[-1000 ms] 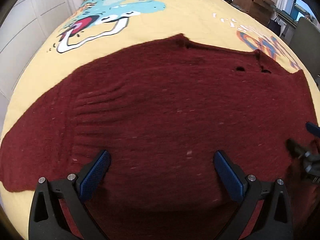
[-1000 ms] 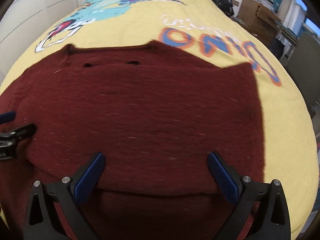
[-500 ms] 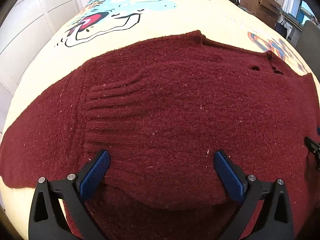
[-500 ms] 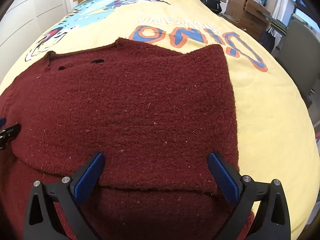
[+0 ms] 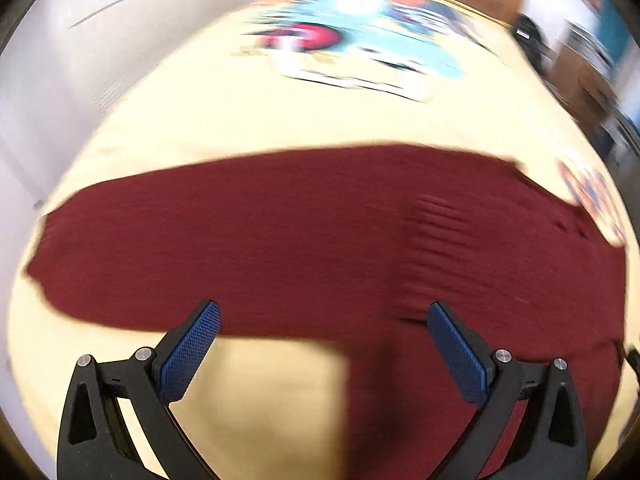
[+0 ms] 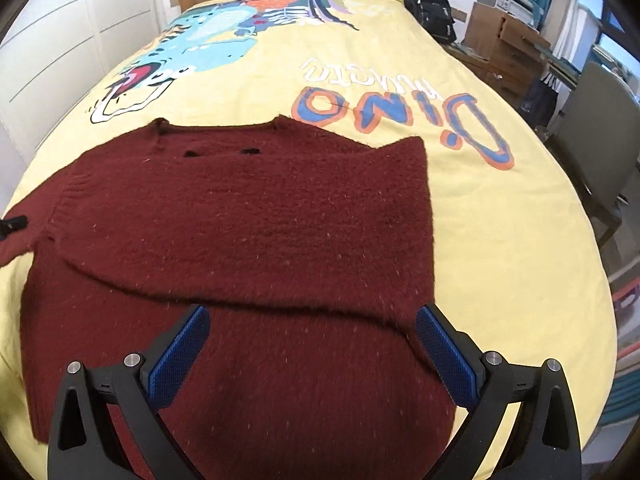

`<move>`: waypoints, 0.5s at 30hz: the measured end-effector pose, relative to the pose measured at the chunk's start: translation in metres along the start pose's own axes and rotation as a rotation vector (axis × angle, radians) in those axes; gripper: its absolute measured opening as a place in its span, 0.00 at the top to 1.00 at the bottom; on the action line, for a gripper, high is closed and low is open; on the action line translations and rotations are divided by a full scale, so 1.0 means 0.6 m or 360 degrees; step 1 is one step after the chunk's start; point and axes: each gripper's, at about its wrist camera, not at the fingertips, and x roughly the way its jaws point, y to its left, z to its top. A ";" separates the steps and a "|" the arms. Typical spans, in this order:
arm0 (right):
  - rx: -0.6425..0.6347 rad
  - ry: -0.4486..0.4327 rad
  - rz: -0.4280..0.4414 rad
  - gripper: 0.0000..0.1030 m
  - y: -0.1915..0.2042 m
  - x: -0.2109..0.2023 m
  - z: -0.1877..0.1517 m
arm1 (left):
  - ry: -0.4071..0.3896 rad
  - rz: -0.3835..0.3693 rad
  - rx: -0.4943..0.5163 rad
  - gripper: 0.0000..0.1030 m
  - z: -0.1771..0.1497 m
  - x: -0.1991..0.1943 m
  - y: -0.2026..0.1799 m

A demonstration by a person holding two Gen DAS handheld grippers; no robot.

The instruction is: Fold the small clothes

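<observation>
A dark red knitted sweater (image 6: 256, 232) lies flat on the yellow bedspread (image 6: 500, 240). Its right sleeve is folded across the body; its left sleeve (image 5: 168, 248) stretches out to the left. My left gripper (image 5: 324, 340) is open and empty, above the lower edge of the left sleeve; that view is blurred. My right gripper (image 6: 312, 348) is open and empty above the sweater's lower body. The tip of the left gripper shows at the left edge of the right wrist view (image 6: 12, 226).
The bedspread carries a dinosaur print (image 6: 200, 52) and lettering (image 6: 400, 108). White wardrobe doors (image 6: 48, 40) stand on the left. A grey chair (image 6: 596, 148), a wooden cabinet (image 6: 504, 44) and a black bag (image 6: 432, 8) stand on the right.
My left gripper has swung left, from over the sweater's body to over the outstretched left sleeve. My right gripper has pulled back and up, so more of the bed shows. Both stayed open.
</observation>
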 end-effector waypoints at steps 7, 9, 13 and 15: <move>0.0034 0.0063 -0.0050 0.00 -0.007 -0.010 -0.032 | 0.0083 0.0205 -0.0483 0.01 0.013 -0.004 0.220; 0.0053 0.0080 -0.0063 0.00 -0.014 -0.012 -0.038 | 0.0110 0.0244 -0.0601 0.01 0.014 0.001 0.274; 0.0071 0.0099 -0.0109 0.00 -0.024 -0.014 -0.045 | 0.0178 0.0288 -0.0800 0.01 0.009 0.020 0.350; 0.0093 0.0120 -0.0114 0.00 -0.030 -0.013 -0.047 | 0.0202 0.0317 -0.0866 0.01 0.016 0.035 0.377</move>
